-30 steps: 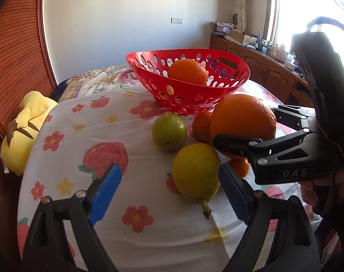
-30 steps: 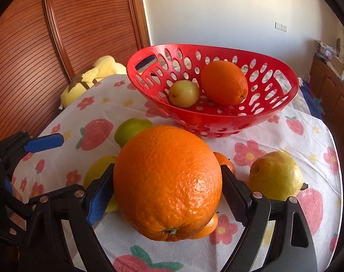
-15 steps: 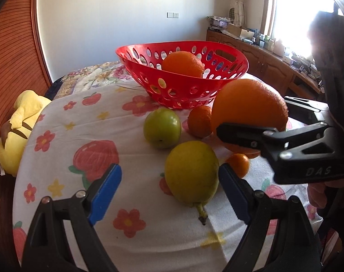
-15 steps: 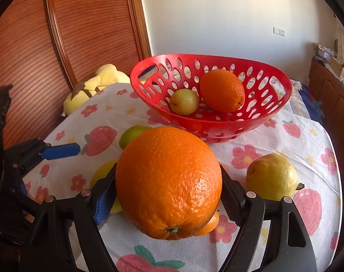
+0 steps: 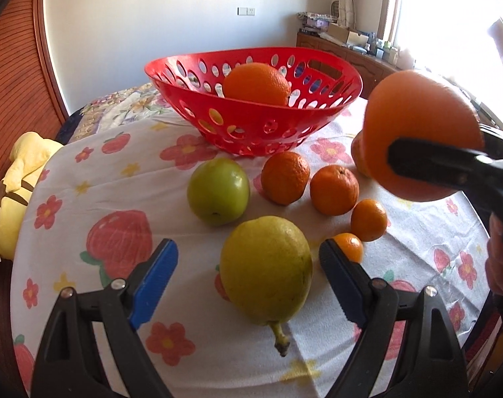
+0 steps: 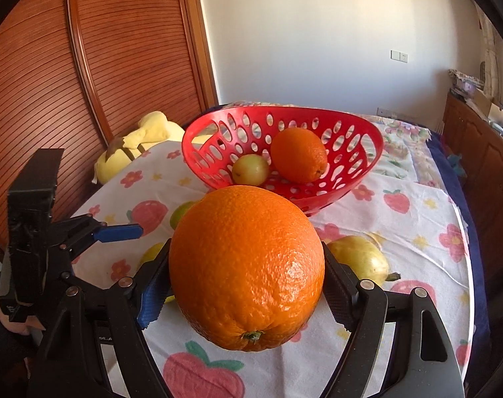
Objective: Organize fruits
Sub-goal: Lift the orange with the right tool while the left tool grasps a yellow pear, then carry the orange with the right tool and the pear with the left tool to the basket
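My right gripper (image 6: 246, 285) is shut on a large orange (image 6: 246, 265) and holds it above the flowered cloth, short of the red basket (image 6: 367, 162). In the basket lie another orange (image 6: 297, 154) and a small green fruit (image 6: 250, 174). In the left wrist view the held orange (image 5: 420, 132) hangs at the right. My left gripper (image 5: 248, 282) is open, its pads either side of a yellow-green pear (image 5: 266, 268) without pressing it. A green apple (image 5: 218, 190) and several mandarins (image 5: 334, 190) lie between the pear and the basket (image 5: 251, 122).
A second pear (image 6: 360, 258) lies right of the held orange. A yellow plush toy (image 5: 16, 182) sits off the table's left edge by the slatted wooden door (image 6: 52, 83). Wooden cabinets (image 6: 483, 152) line the right wall. A hand (image 5: 500, 265) shows at the right.
The right gripper has lifted the large orange higher, uncovering the mandarins beneath it. The left gripper has moved closer around the pear, still open.
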`<state>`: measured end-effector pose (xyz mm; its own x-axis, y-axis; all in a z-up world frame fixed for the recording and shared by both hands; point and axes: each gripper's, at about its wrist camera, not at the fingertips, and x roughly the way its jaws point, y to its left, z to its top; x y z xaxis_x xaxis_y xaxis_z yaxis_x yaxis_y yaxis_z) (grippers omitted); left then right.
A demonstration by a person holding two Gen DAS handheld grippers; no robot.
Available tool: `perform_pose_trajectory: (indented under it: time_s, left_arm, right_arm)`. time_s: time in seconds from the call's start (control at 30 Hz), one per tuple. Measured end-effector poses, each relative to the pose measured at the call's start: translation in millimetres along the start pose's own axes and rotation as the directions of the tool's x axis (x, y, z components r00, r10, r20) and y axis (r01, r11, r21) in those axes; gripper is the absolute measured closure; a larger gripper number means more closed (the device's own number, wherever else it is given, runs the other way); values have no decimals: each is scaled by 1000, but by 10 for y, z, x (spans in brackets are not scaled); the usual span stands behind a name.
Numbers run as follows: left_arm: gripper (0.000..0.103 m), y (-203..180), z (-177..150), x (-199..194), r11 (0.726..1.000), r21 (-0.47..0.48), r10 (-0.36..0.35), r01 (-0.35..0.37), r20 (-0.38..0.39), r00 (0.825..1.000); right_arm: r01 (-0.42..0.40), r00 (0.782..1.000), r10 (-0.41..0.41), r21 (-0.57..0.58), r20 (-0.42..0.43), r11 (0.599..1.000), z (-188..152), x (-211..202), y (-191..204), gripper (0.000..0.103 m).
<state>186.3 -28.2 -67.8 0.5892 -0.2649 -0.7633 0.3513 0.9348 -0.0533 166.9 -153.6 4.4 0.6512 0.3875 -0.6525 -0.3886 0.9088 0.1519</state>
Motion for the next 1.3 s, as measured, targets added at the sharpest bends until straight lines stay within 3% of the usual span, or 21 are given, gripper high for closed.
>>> perform_pose_trajectory:
  time_s: [0.13, 0.27, 0.53, 0.6, 0.67, 1.3]
  left_arm:
    - [19, -14, 10, 70, 1000, -1, -3, 3, -20, 1000]
    - [30, -11, -4, 156, 1000, 2, -20, 20, -49, 999]
    - [31, -12, -37, 254, 1000, 2, -25, 25, -76, 997]
    - [44, -12, -41, 258, 999, 1, -53, 54, -82, 995]
    - [44, -35, -44, 251, 998, 6, -60, 60, -85, 995]
    - [45, 101, 173, -351, 999, -22, -45, 47, 81, 996]
  right_arm:
    - [4, 1000, -4, 2, 0, 1000, -18, -32, -36, 21]
    - [12, 1000, -12, 11, -5, 1000, -42, -51, -97, 21]
    - [18, 1000, -18, 23, -13, 1000, -64, -64, -158, 21]
    - [18, 1000, -17, 22, -14, 1000, -66, -62, -156, 21]
    - [17, 1000, -16, 22, -17, 1000, -67, -57, -154, 21]
    - [1, 1000, -1, 10, -8, 1000, 13, -120, -90, 21]
